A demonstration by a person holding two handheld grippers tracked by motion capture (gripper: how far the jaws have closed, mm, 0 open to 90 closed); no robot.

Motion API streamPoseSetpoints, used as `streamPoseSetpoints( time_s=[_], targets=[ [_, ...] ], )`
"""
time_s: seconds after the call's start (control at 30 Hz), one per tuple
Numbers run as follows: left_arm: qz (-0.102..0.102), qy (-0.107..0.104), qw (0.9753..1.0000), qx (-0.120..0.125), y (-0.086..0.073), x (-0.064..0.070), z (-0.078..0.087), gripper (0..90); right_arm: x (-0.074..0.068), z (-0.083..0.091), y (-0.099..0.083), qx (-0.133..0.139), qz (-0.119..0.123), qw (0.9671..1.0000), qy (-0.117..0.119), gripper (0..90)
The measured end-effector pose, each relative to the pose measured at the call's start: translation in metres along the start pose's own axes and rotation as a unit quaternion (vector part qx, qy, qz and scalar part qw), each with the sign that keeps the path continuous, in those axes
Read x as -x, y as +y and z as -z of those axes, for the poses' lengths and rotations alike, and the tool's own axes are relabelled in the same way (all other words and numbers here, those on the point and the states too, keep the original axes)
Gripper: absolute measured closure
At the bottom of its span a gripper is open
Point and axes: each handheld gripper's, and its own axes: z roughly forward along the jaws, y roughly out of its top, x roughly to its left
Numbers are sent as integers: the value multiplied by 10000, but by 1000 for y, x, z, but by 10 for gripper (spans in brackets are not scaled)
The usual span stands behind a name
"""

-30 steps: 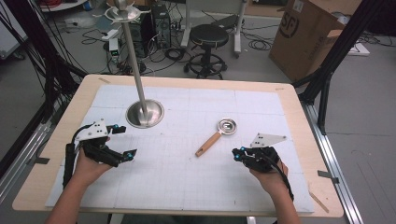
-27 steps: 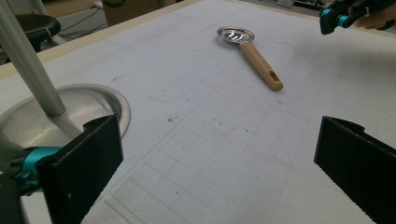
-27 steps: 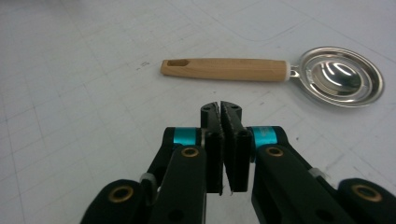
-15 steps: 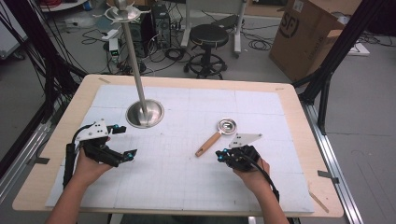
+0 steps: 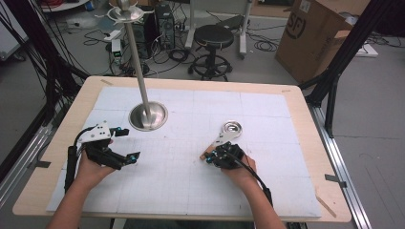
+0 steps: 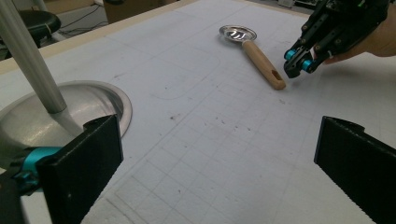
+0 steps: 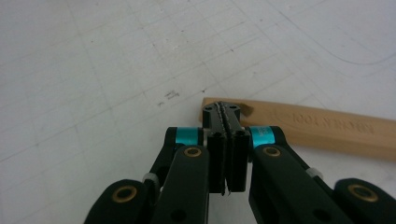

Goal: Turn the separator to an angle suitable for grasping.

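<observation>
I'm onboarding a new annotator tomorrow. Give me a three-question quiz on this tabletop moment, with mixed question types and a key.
1. True or false: the left gripper has its jaws spread wide.
2. Multiple choice: the right gripper has its tips at which part of the strainer spoon? A) the metal bowl B) the end of the wooden handle C) mid-handle
3. Fill in: the tall metal pole rises from a round ____ on the white mat.

Key: 1 true; 2 B, with the jaws shut together at the handle end, gripping nothing; 3 base.
</observation>
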Motion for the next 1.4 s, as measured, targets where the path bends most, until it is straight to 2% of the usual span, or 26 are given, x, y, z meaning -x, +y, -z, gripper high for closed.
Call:
streamPoseSetpoints(
  time_s=[0.13, 0.2, 0.73, 1.03, 1.17, 1.3, 1.33, 1.4],
  targets=[
    [1, 1, 10000, -14, 0, 1, 0, 18, 1, -11, 5, -12, 40, 10000, -48, 893],
    [-10, -1, 10000, -16, 0, 1, -1, 18, 1, -13, 6, -43, -15, 10000, -62, 893],
    [-21, -11, 9999, -142, -2, 1, -7, 18, 4, -17, 7, 8, -51, 10000, -74, 893],
    [-51, -33, 9997, -227, -4, 1, -11, 18, 3, -26, 21, -23, 14, 9999, -159, 893],
    [-40, -51, 9997, -249, -5, 0, -12, 18, 5, -31, 24, -57, -11, 9999, -95, 894],
    [-33, -52, 9997, -248, -5, 0, -12, 18, 3, -27, 25, -27, -2, 10000, -80, 894],
    [-15, -68, 9997, -220, -5, 0, -12, 18, 6, -18, 26, 170, -28, 9998, -127, 894],
    [-12, -57, 9997, -219, -5, 0, -12, 18, 9, -13, 26, 259, -65, 9995, -178, 894]
  ],
)
